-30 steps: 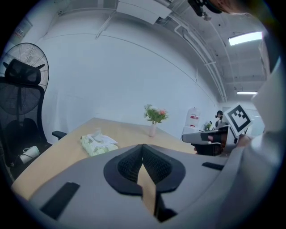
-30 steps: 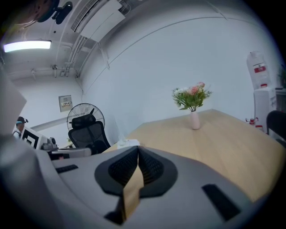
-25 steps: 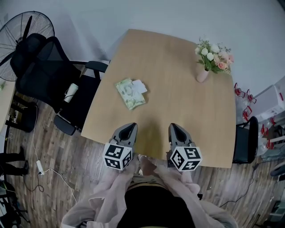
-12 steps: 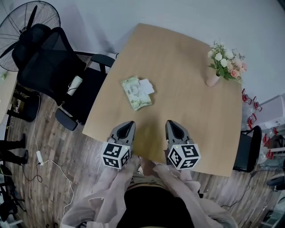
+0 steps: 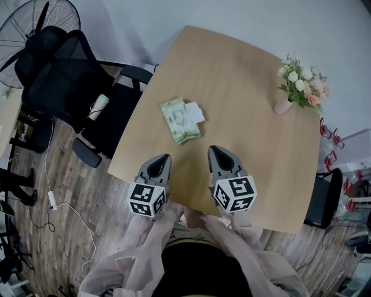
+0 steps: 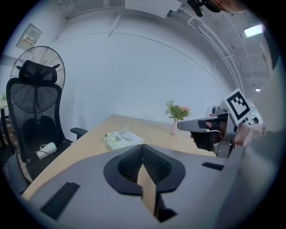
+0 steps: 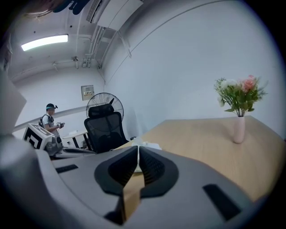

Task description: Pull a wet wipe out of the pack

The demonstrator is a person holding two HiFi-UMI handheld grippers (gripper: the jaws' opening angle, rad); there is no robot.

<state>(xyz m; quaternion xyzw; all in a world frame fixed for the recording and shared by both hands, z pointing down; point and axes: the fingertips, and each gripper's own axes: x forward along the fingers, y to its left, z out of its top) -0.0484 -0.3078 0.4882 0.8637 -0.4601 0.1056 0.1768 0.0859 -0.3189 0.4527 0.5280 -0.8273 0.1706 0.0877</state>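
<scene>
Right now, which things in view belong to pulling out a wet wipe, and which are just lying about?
Belongs to the job:
wet wipe pack
left gripper, fingers shut, empty
right gripper, fingers shut, empty

Just lying about:
flower vase
office chair
fan

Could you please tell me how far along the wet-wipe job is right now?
Nothing looks done: the wipe pack lies on the table, untouched. In hand: nothing; the left gripper and right gripper are shut, empty, short of it. Remaining: reach the pack, open the jaws, pull one out.
</scene>
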